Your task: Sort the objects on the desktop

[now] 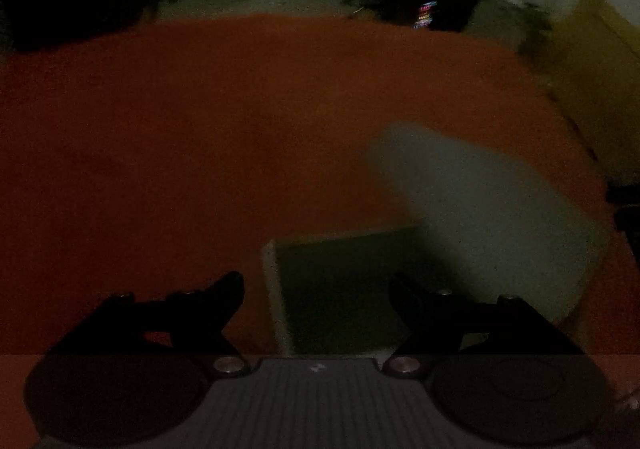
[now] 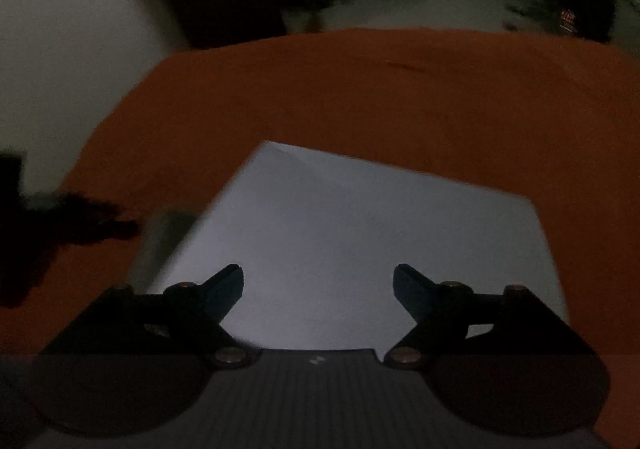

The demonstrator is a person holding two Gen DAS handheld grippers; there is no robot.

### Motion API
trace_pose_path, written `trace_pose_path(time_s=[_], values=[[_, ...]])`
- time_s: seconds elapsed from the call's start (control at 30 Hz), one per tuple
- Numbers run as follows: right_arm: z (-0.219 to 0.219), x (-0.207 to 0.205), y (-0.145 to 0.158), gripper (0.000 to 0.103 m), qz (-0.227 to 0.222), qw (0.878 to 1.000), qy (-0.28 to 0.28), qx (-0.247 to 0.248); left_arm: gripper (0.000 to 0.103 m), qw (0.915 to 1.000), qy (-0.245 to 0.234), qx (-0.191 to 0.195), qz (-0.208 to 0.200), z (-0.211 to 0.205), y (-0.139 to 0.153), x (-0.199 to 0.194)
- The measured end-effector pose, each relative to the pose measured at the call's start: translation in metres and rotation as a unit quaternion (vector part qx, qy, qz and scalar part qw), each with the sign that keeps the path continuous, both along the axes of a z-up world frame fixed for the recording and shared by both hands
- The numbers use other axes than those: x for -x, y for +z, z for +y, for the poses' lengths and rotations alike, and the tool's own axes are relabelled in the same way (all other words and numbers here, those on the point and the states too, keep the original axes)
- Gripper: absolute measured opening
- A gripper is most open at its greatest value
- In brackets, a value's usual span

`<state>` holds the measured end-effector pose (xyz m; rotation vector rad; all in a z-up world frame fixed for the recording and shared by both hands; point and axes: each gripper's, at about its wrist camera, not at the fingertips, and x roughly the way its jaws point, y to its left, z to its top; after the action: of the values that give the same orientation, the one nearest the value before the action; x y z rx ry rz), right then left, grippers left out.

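Observation:
The scene is dark and blurred. In the left wrist view my left gripper (image 1: 318, 289) is open and empty above an orange cloth (image 1: 200, 129). A dark green book-like object with a pale edge (image 1: 344, 289) lies between and just beyond its fingers, and a pale sheet (image 1: 488, 217) overlaps it on the right. In the right wrist view my right gripper (image 2: 318, 285) is open and empty over the same pale sheet (image 2: 360, 229) on the orange cloth (image 2: 400, 97). A greyish object (image 2: 160, 237) pokes out from under the sheet's left edge.
The other gripper shows as a dark shape (image 2: 60, 221) at the left of the right wrist view. A yellowish box-like object (image 1: 596, 89) stands at the cloth's right edge. Dark furniture and pale floor (image 2: 440, 1) lie beyond the table's far edge.

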<state>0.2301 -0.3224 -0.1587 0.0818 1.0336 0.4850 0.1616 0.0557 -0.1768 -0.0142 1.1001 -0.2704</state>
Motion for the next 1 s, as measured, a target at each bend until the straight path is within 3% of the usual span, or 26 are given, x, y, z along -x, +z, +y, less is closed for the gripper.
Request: trace_pose_path(time_s=[0.1,0.2,0.3,0.37,0.5,0.67,0.77,0.9,1.0], values=[[-0.057,-0.027,-0.028,0.092,0.025,0.999,-0.04,0.011,0.08,0.9998,0.01,0.014,0.014,0.017,-0.007,-0.001],[-0.119,-0.049,-0.051,0.094,0.019,0.994,-0.105,0.014,0.083,0.9994,0.018,0.024,0.015,0.025,-0.008,-0.003],[-0.178,-0.071,-0.087,0.095,0.102,0.979,-0.164,-0.068,0.083,0.9985,0.018,0.044,0.029,0.026,-0.008,-0.004],[-0.195,-0.083,-0.101,0.095,0.124,0.97,-0.188,-0.088,0.083,0.9968,0.013,0.066,0.043,0.019,-0.01,-0.011],[-0.194,-0.117,-0.111,0.096,0.139,0.974,-0.167,-0.062,0.083,0.994,-0.011,0.086,0.067,-0.021,-0.003,-0.04],[-0.173,-0.147,-0.122,0.097,0.168,0.976,-0.139,-0.025,0.084,0.9958,-0.038,0.033,0.076,-0.091,-0.007,-0.092],[-0.162,-0.155,-0.141,0.098,0.191,0.973,-0.12,-0.043,0.085,0.995,-0.024,0.014,0.096,-0.116,-0.027,-0.113],[-0.149,-0.162,-0.159,0.101,0.205,0.967,-0.113,-0.103,0.092,0.9945,-0.008,0.011,0.104,-0.129,-0.047,-0.127],[-0.14,-0.164,-0.157,0.102,0.195,0.97,-0.108,-0.094,0.094,0.9959,-0.01,0.011,0.089,-0.142,-0.052,-0.132]])
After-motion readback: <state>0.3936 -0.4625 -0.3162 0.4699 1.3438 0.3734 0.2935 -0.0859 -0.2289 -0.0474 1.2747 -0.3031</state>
